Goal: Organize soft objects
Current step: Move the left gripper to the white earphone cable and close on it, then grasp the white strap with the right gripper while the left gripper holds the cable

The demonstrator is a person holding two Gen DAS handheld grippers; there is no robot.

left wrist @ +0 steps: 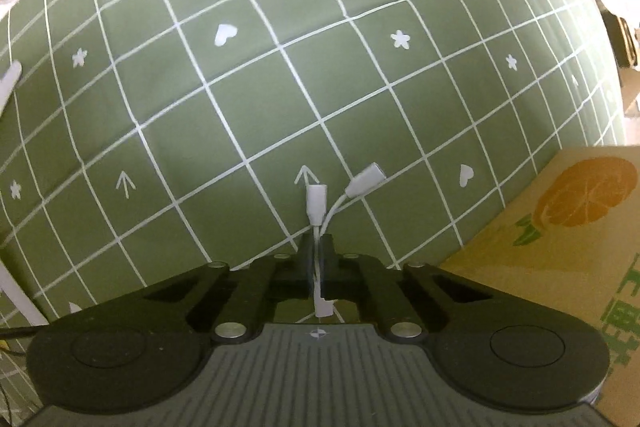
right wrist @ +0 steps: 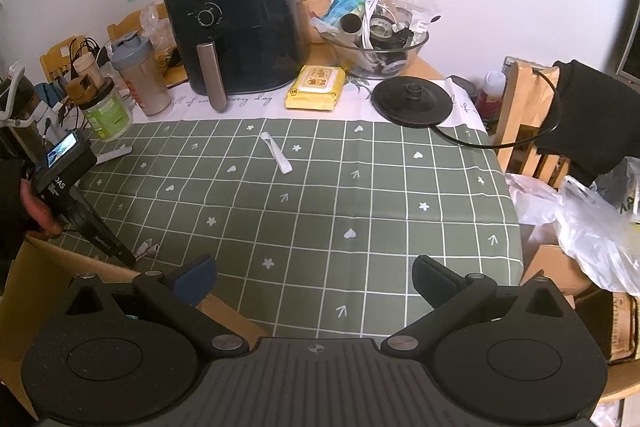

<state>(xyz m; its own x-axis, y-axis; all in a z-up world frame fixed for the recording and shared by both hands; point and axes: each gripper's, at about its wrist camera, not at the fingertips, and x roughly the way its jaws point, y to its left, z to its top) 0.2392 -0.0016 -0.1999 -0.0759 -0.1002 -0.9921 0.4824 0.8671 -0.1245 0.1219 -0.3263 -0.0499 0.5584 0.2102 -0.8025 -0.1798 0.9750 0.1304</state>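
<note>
Right wrist view: "SWISSE"-like red lettering unreadable on shaker bottle [right wrist: 138, 79].

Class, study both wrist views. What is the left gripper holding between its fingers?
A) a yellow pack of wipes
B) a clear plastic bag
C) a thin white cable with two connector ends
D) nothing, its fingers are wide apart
C: in the left wrist view the left gripper is shut on the white cable, whose two connector ends stick out over the green tablecloth.
</note>
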